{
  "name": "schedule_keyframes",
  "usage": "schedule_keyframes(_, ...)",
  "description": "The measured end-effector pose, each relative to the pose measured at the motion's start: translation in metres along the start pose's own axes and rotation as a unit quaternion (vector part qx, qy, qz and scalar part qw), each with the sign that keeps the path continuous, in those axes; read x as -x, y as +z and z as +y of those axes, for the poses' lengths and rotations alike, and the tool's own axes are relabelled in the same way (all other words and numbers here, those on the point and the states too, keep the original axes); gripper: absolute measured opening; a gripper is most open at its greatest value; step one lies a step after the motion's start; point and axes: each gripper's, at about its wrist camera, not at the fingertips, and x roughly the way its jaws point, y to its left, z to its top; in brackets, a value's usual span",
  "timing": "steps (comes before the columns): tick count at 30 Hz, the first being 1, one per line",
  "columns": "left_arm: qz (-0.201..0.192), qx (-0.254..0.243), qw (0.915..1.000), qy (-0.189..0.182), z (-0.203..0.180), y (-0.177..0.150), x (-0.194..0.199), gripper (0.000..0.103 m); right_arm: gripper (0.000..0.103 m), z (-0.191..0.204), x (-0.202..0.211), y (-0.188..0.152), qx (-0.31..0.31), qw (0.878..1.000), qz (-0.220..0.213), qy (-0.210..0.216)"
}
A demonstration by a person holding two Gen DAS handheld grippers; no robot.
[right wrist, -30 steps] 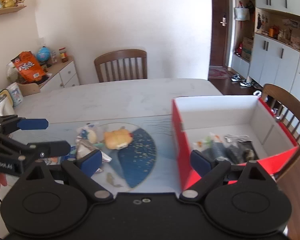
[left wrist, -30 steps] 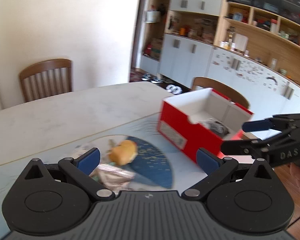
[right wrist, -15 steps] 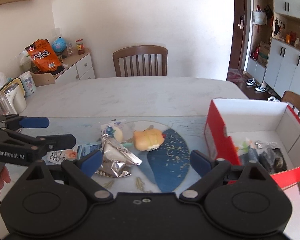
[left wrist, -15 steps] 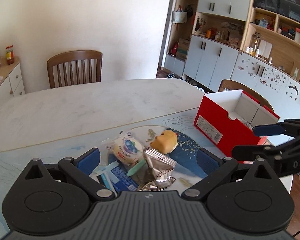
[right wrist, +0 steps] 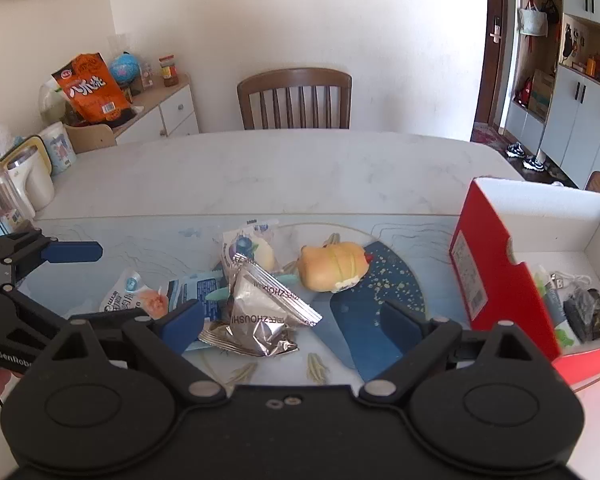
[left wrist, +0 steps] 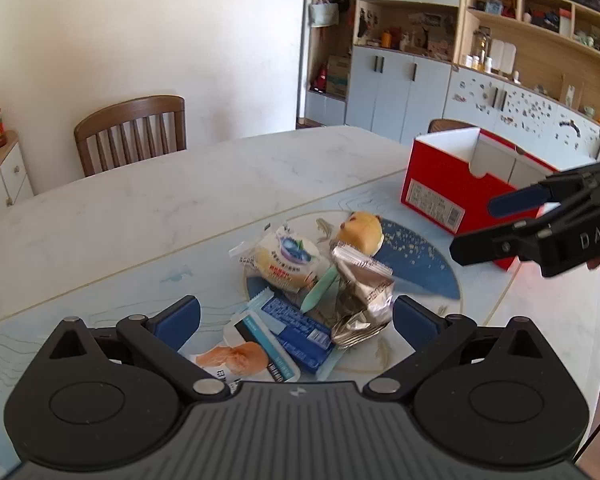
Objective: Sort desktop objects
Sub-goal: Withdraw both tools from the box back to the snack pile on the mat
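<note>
A pile of snacks lies on the blue-patterned mat (right wrist: 380,280): a silver foil packet (right wrist: 266,312) (left wrist: 362,280), a yellow plush toy (right wrist: 334,266) (left wrist: 360,230), a wrapped round pastry (left wrist: 284,258), a blue packet (left wrist: 296,330) and a white packet with an orange picture (left wrist: 236,358). The red box (right wrist: 486,276) (left wrist: 440,192) stands at the right with several items inside. My left gripper (left wrist: 296,320) is open just before the pile, above the blue packet. My right gripper (right wrist: 292,320) is open, with the foil packet between its fingers but not touched.
A wooden chair (right wrist: 294,98) stands at the table's far side. A second chair (left wrist: 448,124) is behind the red box. A low cabinet (right wrist: 156,114) at the left carries an orange bag, jars and a kettle. The marble tabletop (right wrist: 280,168) stretches beyond the mat.
Both views have swung left, away from the red box and toward the snack pile, which now sits close before both grippers. Both grippers have stayed open.
</note>
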Motion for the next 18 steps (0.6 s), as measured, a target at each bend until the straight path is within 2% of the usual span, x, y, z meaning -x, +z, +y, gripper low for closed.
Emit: schedule_keyframes(18, 0.016, -0.085, 0.9939, -0.067, 0.038, -0.025, -0.050, 0.103, 0.094, 0.014, -0.050, -0.006, -0.049, 0.998, 0.026, -0.035)
